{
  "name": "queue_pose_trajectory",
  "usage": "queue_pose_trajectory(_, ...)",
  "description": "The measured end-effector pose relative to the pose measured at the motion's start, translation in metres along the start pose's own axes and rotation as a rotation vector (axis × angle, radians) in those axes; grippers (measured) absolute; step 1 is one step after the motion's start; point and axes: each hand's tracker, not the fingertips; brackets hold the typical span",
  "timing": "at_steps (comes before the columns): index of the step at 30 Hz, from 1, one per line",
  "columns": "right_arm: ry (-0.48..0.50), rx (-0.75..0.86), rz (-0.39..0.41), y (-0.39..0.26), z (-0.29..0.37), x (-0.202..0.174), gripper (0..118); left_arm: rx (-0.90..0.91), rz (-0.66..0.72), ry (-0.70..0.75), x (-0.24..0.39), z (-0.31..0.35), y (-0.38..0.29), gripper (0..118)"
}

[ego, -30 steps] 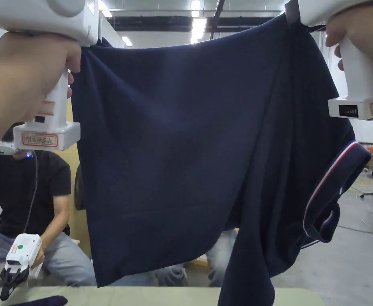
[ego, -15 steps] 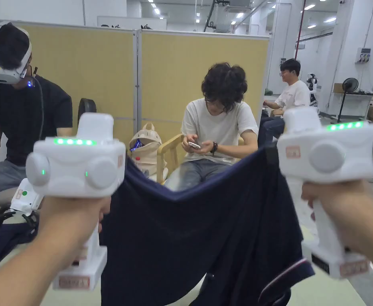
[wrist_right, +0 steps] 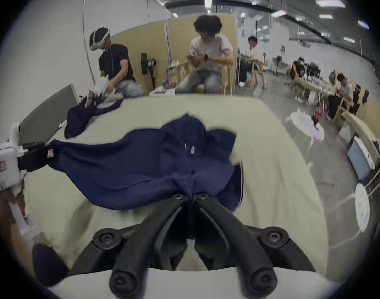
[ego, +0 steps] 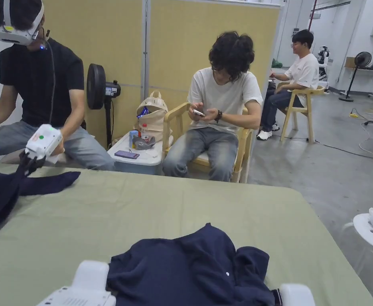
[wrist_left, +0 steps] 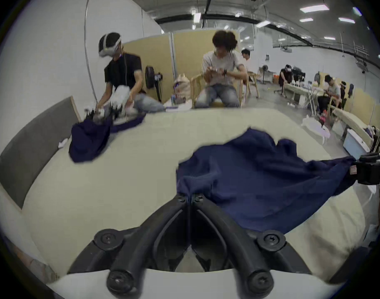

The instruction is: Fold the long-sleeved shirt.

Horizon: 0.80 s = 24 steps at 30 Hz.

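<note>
Table [ego: 101,223], pale green top, takes most of the head view. Navy shirt [ego: 189,271] lies on it near the close edge, bunched and rumpled, far part humped in loose lobes, not spread flat.

Left gripper [wrist_left: 190,198]: jaws closed together, pinching a corner of the shirt's near edge. Right gripper [wrist_right: 190,195]: jaws likewise closed, a gathered tuck of fabric held between them. Cloth runs taut between the two grips, slack beyond.

Across the table, a person in a headset [ego: 38,83] works a second dark garment [ego: 6,195] with their own gripper. Well apart from the shirt.

Risks, as judged:
- Both holds are on small pinches at the very edge. A sharp tug to spread the cloth could slip one out.
- The right hold looks bunched, maybe more than one layer. If so, pulling outward would drag a fold along rather than open the shirt.
- Far part is heaped; dragging toward the near edge may leave creases locked in, or pull cloth off the table.

Hard to make out:
- Sleeves not traceable in the heap. A striped band [wrist_right: 240,183] shows at the right; cuff or hem, cannot tell.
- Head view cuts off both grippers at the bottom; only white housings show.
- Both gripper views blurred at the shirt's edges.
</note>
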Motion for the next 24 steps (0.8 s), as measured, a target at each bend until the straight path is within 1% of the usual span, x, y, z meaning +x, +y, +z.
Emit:
queue_pose_trajectory(2,0.004,-0.039,-0.015,-0.037,0.015,-0.007,5,-0.034,-0.008,-0.014,-0.008,0.014,-0.033,0)
queue_pose_trajectory(3,0.024,-0.063,-0.019,-0.057,0.021,-0.009,5,-0.063,-0.013,-0.003,-0.011,0.024,-0.051,0)
queue_pose_trajectory(5,0.012,-0.087,-0.034,-0.087,0.039,-0.015,5,-0.091,-0.025,0.005,-0.017,0.042,-0.082,0)
queue_pose_trajectory(7,0.033,-0.111,-0.063,-0.119,0.055,-0.015,5,-0.119,-0.035,0.005,-0.022,0.065,-0.111,0)
queue_pose_trajectory(9,0.029,-0.133,-0.077,-0.151,0.065,-0.012,5,-0.156,-0.012,0.005,-0.028,0.082,-0.137,0)
queue_pose_trajectory(11,0.020,-0.153,-0.074,-0.176,0.081,-0.013,5,-0.182,0.006,0.014,-0.032,0.098,-0.162,0)
queue_pose_trajectory(13,-0.017,-0.175,-0.092,-0.199,0.095,-0.012,5,-0.199,0.014,0.021,-0.035,0.114,-0.184,0)
queue_pose_trajectory(15,-0.010,-0.178,-0.105,-0.217,0.113,-0.014,5,-0.214,0.018,0.031,-0.033,0.132,-0.203,0)
queue_pose_trajectory(19,-0.031,-0.197,-0.069,-0.247,0.146,-0.030,5,-0.244,0.056,0.009,-0.029,0.161,-0.229,0)
queue_pose_trajectory(21,-0.037,-0.217,-0.043,-0.256,0.153,-0.039,5,-0.248,0.041,-0.001,-0.026,0.169,-0.236,0)
queue_pose_trajectory(24,-0.050,-0.240,-0.029,-0.265,0.149,-0.047,5,-0.264,0.019,-0.008,-0.020,0.170,-0.242,0)
